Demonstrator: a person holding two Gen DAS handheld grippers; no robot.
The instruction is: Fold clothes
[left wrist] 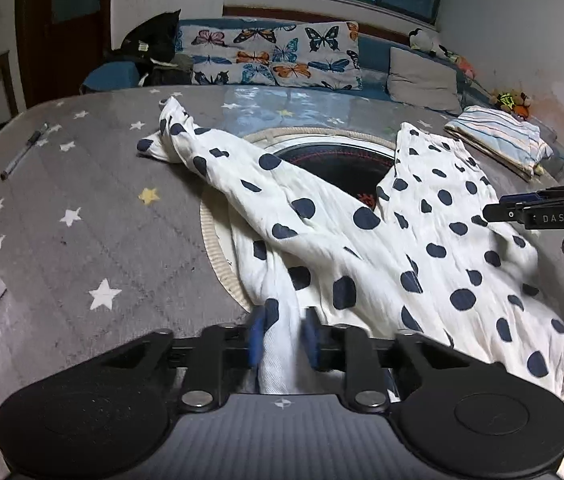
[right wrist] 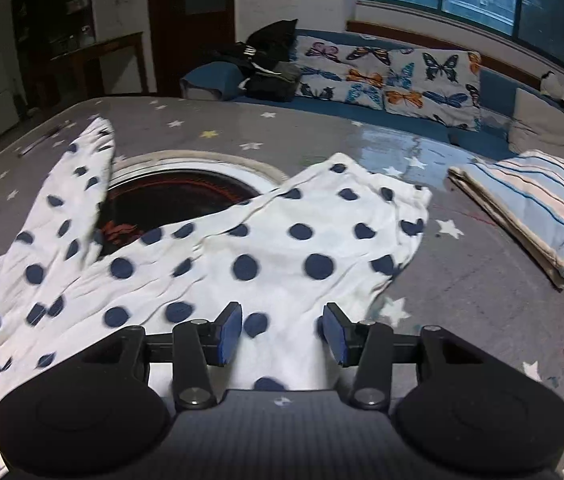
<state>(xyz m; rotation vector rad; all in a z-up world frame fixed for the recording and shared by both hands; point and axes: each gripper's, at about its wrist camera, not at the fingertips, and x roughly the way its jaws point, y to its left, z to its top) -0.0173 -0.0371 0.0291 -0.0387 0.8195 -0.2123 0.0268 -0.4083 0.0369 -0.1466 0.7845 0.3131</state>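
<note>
A white garment with dark blue dots (left wrist: 362,220) lies crumpled across the grey star-print table (left wrist: 82,220). One long part trails off to the far left. My left gripper (left wrist: 284,334) is shut on a bunched fold at the garment's near edge, and the cloth runs down between its blue pads. In the right wrist view the same garment (right wrist: 274,240) spreads ahead and to the left. My right gripper (right wrist: 282,334) stands open with its pads wide apart over the near edge, cloth lying between them. Its black tips (left wrist: 498,212) reach in from the right in the left wrist view.
A round mat with a dark centre (left wrist: 334,164) lies partly under the garment. Folded striped cloth (right wrist: 534,208) sits at the right of the table. A pen (left wrist: 22,156) lies far left. Butterfly cushions (left wrist: 274,56) line the sofa behind.
</note>
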